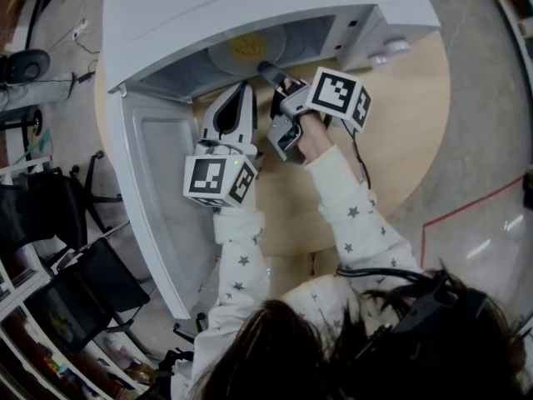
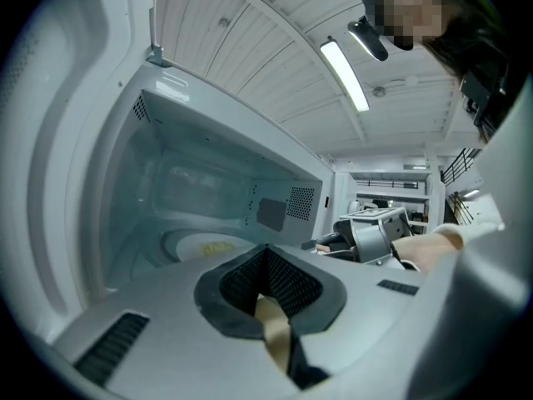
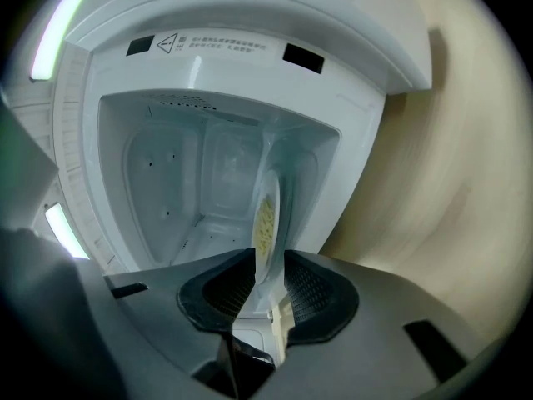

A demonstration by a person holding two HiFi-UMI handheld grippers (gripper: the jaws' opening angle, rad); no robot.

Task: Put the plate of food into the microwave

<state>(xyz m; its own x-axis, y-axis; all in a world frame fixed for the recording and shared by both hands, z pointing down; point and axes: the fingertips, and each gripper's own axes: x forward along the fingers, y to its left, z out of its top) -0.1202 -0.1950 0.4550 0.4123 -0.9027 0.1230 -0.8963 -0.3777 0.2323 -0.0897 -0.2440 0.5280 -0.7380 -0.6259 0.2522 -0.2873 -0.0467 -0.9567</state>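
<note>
The white microwave [image 1: 250,7] stands open on the round wooden table [image 1: 408,115], its door [image 1: 158,190] swung out to the left. A pale plate [image 1: 246,48] with yellow food is inside the cavity. My right gripper [image 1: 266,68] reaches into the opening, shut on the plate's near rim. In the right gripper view the plate [image 3: 266,211] shows edge-on, its rim pinched at the right gripper [image 3: 268,267]. My left gripper [image 1: 245,87] hovers at the cavity's mouth, shut and empty. Its own view shows the left gripper [image 2: 268,255], the plate [image 2: 204,245] and the right gripper [image 2: 375,236].
The open door [image 2: 50,182] walls off the left side. Control knobs [image 1: 387,52] sit on the microwave's right. Black chairs [image 1: 75,248] stand on the floor at the left. A red tape line [image 1: 466,215] marks the floor at the right.
</note>
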